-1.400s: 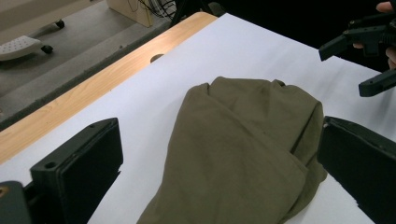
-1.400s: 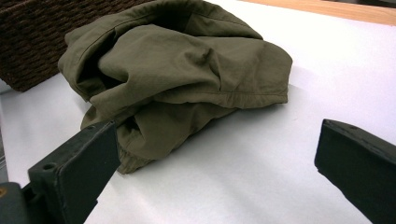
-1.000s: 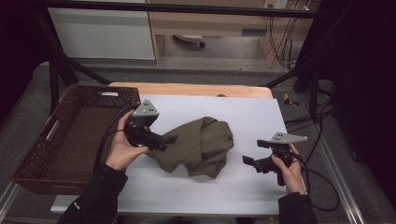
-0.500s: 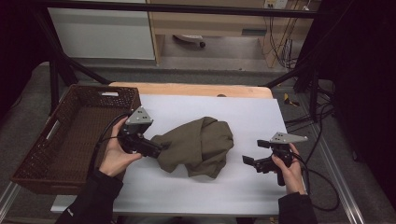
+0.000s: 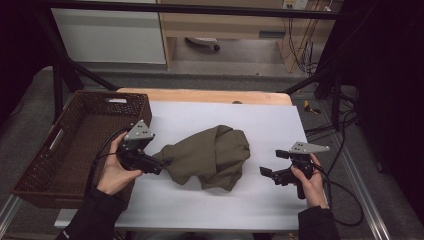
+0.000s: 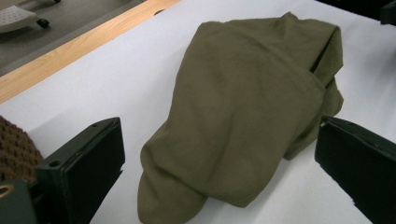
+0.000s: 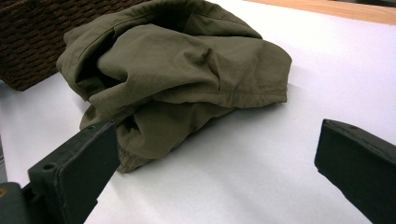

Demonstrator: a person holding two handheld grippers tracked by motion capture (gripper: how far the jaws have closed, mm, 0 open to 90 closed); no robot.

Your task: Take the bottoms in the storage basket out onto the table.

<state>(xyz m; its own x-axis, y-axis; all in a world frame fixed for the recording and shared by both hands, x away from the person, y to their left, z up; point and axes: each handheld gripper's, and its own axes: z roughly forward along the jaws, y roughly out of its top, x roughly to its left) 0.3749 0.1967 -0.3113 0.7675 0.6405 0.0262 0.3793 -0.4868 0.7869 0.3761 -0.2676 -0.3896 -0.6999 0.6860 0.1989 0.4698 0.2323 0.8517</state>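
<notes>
A crumpled olive-green garment [image 5: 210, 157] lies in a heap on the middle of the white table [image 5: 270, 125]. My left gripper [image 5: 159, 167] sits at the heap's left end, close to its lowest fold. In the left gripper view the jaws stand wide open, and the garment's [image 6: 243, 107] near tip lies between them on the table. My right gripper [image 5: 267, 173] rests to the right of the heap, a short gap away. Its jaws are open too, with bare table between them and the garment [image 7: 177, 70] ahead and to the left.
A dark brown wicker basket [image 5: 75, 145] stands at the table's left edge, just behind my left hand; its weave shows as the basket [image 6: 14, 149] and the basket [image 7: 32, 42]. A wooden strip [image 5: 200, 96] runs along the table's far edge. Cables trail off the right side.
My left gripper has drawn back to the left and toward the person, away from the heap. The garment and the right gripper have stayed put.
</notes>
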